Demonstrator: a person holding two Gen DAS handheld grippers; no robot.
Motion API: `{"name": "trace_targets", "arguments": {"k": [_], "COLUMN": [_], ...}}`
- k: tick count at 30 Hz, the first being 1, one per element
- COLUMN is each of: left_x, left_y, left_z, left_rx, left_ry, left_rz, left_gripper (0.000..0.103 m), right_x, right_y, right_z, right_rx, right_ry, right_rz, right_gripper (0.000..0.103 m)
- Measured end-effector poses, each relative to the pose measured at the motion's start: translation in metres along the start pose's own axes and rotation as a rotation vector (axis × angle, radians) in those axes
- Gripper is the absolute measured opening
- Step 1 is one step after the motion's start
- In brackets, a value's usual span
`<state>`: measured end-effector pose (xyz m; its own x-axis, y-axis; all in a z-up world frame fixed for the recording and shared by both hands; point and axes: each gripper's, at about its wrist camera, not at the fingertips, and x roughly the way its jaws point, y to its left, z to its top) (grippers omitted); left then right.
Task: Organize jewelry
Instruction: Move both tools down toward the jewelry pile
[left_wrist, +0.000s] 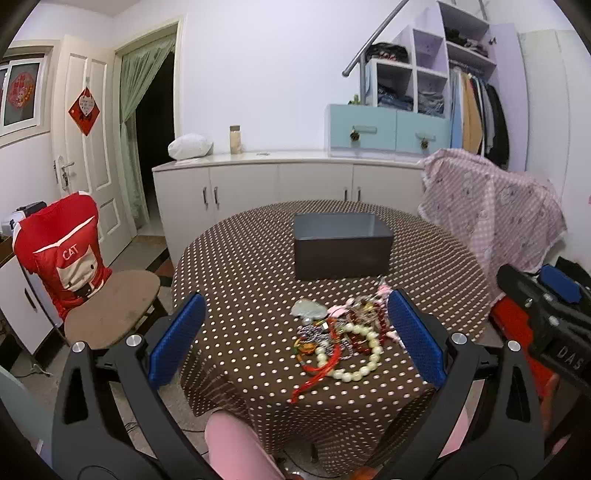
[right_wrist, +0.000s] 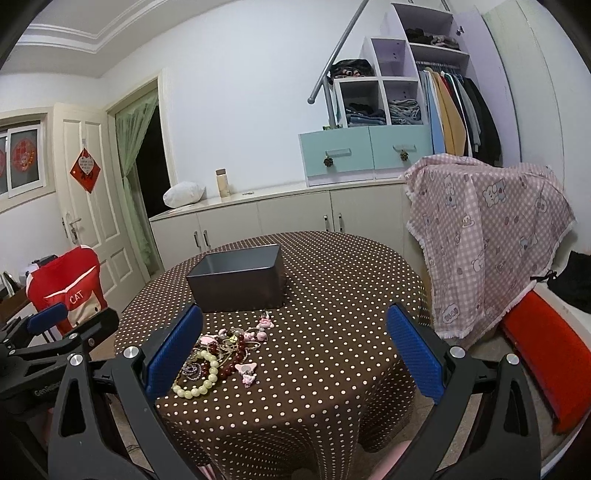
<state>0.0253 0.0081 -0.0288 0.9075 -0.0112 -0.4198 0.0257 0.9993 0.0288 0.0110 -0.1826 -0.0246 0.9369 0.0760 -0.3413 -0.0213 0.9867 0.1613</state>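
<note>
Both fisheye views sit low at the near edge of the round table (left_wrist: 240, 258), looking across it toward the far wall with the white cabinets (left_wrist: 280, 184). The left wrist view looks between the left gripper (left_wrist: 295, 338) fingers, with the jewelry pile (left_wrist: 340, 339) near and slightly right of centre, the dark box (left_wrist: 341, 245) behind it. The right wrist view stands further right, between the right gripper (right_wrist: 295, 349) fingers, so the jewelry pile (right_wrist: 221, 354) and dark box (right_wrist: 238, 278) fall left of centre. Each view catches the other gripper at its edge.
</note>
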Motion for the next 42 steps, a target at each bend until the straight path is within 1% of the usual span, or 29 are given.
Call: {"name": "trace_targets", "arguments": {"k": [3,7,12,13,15,16,22,24,26,29,31,34,37,38,39,41,42], "left_x": [0.012,0.029,0.044,0.048,0.054,0.058,0.062,0.063,0.064,0.066,0.066,0.068,0.072,0.072,0.072,0.065,0.059], "left_y": [0.003,0.009,0.017,0.019,0.021,0.021,0.017,0.015,0.011,0.005,0.004,0.002,0.001,0.001,0.001,0.003,0.0], "left_z": [-0.005,-0.012,-0.019,-0.021,-0.025,-0.027,-0.034,-0.037,-0.04,-0.047,-0.049,-0.05,-0.049,-0.048,-0.047,-0.042,-0.039], "left_rx": [0.006,0.0,-0.008,-0.01,-0.016,-0.021,-0.022,-0.023,-0.03,-0.045,-0.06,-0.082,-0.103,-0.112,-0.119,-0.125,-0.103], "left_ry": [0.041,0.102,0.152,0.174,0.207,0.226,0.267,0.286,0.307,0.356,0.374,0.377,0.39,0.396,0.403,0.385,0.359], "left_rz": [0.004,0.005,-0.001,-0.008,-0.036,-0.062,-0.18,-0.22,-0.276,-0.356,-0.392,-0.425,-0.423,-0.43,-0.439,-0.475,-0.477], "left_gripper": [0.097,0.097,0.097,0.097,0.097,0.097,0.096,0.089,0.085,0.076,0.071,0.061,0.052,0.045,0.043,0.043,0.043], "right_x": [0.009,0.021,0.039,0.043,0.048,0.051,0.069,0.07,0.071,0.063,0.058,0.058,0.062,0.062,0.063,0.065,0.065], "right_y": [0.001,-0.002,-0.006,-0.006,-0.003,-0.002,0.003,0.003,0.001,-0.003,-0.005,-0.007,-0.01,-0.01,-0.012,-0.013,-0.014], "right_z": [-0.003,-0.009,-0.015,-0.016,-0.018,-0.02,-0.027,-0.028,-0.027,-0.024,-0.022,-0.019,-0.019,-0.021,-0.021,-0.021,-0.021], "right_rx": [-0.003,0.032,0.063,0.062,0.057,0.055,0.052,0.054,0.069,0.085,0.081,0.067,0.071,0.074,0.076,0.073,0.072], "right_ry": [0.021,0.051,0.101,0.11,0.121,0.125,0.185,0.195,0.186,0.135,0.1,0.086,0.096,0.098,0.104,0.108,0.108], "right_rz": [-0.01,0.02,0.018,0.018,0.018,0.017,0.029,0.042,0.09,0.128,0.135,0.111,0.116,0.116,0.118,0.118,0.118], "right_gripper": [0.095,0.095,0.095,0.095,0.095,0.095,0.095,0.095,0.095,0.095,0.095,0.095,0.095,0.095,0.095,0.095,0.095]}}
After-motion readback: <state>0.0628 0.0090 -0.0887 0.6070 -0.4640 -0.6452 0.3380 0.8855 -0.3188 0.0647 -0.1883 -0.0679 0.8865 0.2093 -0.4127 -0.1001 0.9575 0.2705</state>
